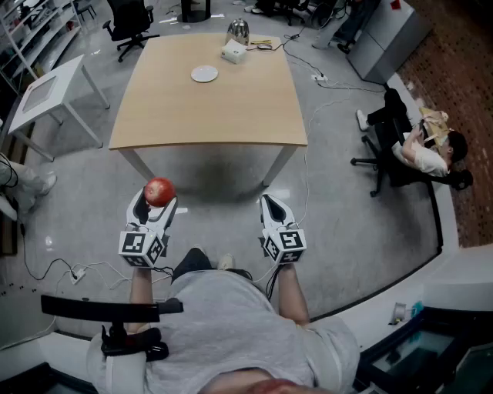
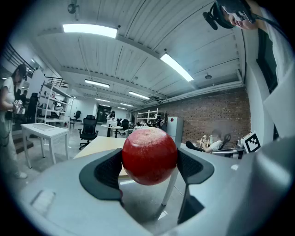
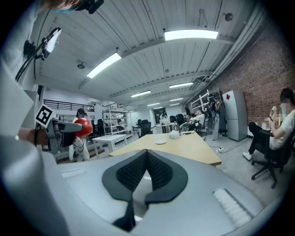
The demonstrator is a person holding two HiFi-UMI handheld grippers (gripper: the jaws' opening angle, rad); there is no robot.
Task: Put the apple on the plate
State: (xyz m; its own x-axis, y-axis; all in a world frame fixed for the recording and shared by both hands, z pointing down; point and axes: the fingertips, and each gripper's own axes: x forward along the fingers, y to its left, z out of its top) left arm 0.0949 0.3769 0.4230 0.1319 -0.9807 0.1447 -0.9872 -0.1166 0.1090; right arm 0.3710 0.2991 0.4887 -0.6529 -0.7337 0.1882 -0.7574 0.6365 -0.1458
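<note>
A red apple (image 1: 159, 191) is clamped between the jaws of my left gripper (image 1: 158, 202), held in the air over the grey floor, short of the wooden table (image 1: 177, 123). In the left gripper view the apple (image 2: 149, 156) fills the gap between both black pads (image 2: 109, 171). The small white plate (image 1: 204, 74) lies far off near the table's back edge; in the right gripper view the plate (image 3: 160, 142) is a tiny disc. My right gripper (image 1: 271, 206) hangs level beside the left, its pads (image 3: 146, 171) pressed together with nothing in them. The apple (image 3: 83, 127) also shows at that view's left.
On the table's far end stand a white box (image 1: 233, 52) and a metal kettle (image 1: 238, 31). A white side table (image 1: 48, 88) is at the left, office chairs (image 1: 129, 24) behind. A seated person (image 1: 422, 151) is at the right. Cables (image 1: 327, 92) trail on the floor.
</note>
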